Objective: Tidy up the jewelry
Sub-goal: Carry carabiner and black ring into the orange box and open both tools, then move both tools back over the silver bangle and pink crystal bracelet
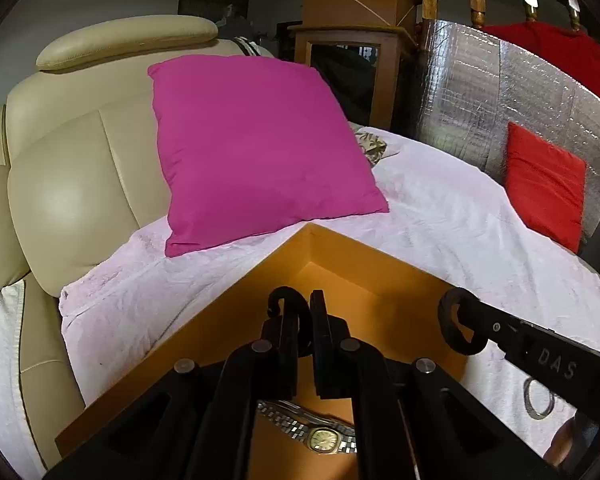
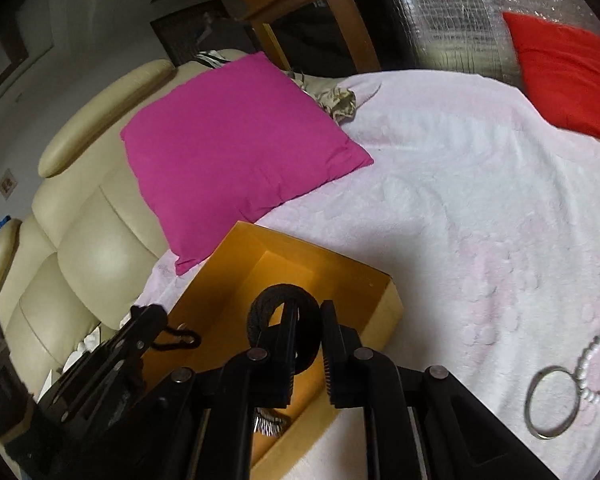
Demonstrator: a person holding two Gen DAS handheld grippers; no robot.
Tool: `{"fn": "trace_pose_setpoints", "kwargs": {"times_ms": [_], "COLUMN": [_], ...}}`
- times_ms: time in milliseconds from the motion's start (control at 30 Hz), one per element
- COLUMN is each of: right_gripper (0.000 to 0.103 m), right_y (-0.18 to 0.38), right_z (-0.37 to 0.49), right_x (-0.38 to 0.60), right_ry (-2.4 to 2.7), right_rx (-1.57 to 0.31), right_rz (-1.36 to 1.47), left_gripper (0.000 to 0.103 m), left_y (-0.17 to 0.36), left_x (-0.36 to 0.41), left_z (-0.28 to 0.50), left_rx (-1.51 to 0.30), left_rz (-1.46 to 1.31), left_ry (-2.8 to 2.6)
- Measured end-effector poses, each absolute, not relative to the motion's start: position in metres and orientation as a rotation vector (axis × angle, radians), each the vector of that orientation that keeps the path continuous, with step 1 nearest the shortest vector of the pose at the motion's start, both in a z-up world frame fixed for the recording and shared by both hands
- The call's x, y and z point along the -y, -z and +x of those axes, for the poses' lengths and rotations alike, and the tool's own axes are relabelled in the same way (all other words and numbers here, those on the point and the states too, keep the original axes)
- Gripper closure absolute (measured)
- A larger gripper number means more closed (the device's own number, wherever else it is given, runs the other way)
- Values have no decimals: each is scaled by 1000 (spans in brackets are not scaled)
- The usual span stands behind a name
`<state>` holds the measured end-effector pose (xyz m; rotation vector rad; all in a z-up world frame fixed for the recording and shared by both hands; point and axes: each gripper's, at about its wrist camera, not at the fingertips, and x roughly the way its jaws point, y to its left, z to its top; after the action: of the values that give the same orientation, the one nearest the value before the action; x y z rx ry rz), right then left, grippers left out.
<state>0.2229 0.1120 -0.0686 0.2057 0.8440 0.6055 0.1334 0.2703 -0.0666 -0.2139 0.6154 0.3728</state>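
Observation:
An open orange box [image 1: 236, 292] [image 2: 384, 300] sits on a pale pink blanket. A silver watch [image 1: 320, 436] lies inside it. My left gripper [image 1: 306, 332] is over the box with a black braided band [image 1: 284, 300] hooked on its left finger; the jaws stand slightly apart. My right gripper [image 2: 308, 340] is also over the box with a black braided ring [image 2: 284, 320] looped around its left finger; it also shows in the left wrist view [image 1: 456, 328]. A silver bangle [image 2: 552, 402] [image 1: 538, 398] and a pearl bracelet [image 2: 598, 364] lie on the blanket to the right.
A magenta pillow [image 1: 256, 148] [image 2: 236, 148] leans against a cream leather sofa [image 1: 72, 184] behind the box. A red cushion [image 1: 544, 184] stands at the far right against a foil panel [image 1: 480, 92]. The blanket [image 2: 460, 200] spreads right of the box.

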Motion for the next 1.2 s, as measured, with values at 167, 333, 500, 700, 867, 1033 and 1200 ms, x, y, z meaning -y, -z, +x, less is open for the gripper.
{"fn": "trace_pose_setpoints", "kwargs": {"times_ms": [167, 333, 500, 700, 867, 1033, 1200], "right_gripper": [81, 49, 49, 49, 49, 49, 49], "right_y": [70, 66, 59, 56, 54, 51, 52], "right_z": [234, 234, 227, 216, 203, 181, 158], "right_x": [-111, -103, -86, -44, -8, 35, 79], "right_ry": [-602, -603, -587, -542, -498, -441, -366], "right_rx": [-858, -826, -786, -757, -751, -733, -708], "right_rz": [277, 341, 328, 362, 354, 336, 299], "left_gripper": [97, 93, 64, 42, 39, 35, 28], "left_y": [68, 66, 61, 54, 49, 45, 44], "left_x": [-274, -268, -262, -243, -224, -199, -172], "left_z": [139, 140, 138, 137, 137, 138, 140], "left_rx": [-627, -629, -601, -559, -533, -506, -496], "left_rz": [-214, -188, -174, -138, -117, -69, -31], "left_ry": [-391, -387, -397, -403, -384, -354, -297]}}
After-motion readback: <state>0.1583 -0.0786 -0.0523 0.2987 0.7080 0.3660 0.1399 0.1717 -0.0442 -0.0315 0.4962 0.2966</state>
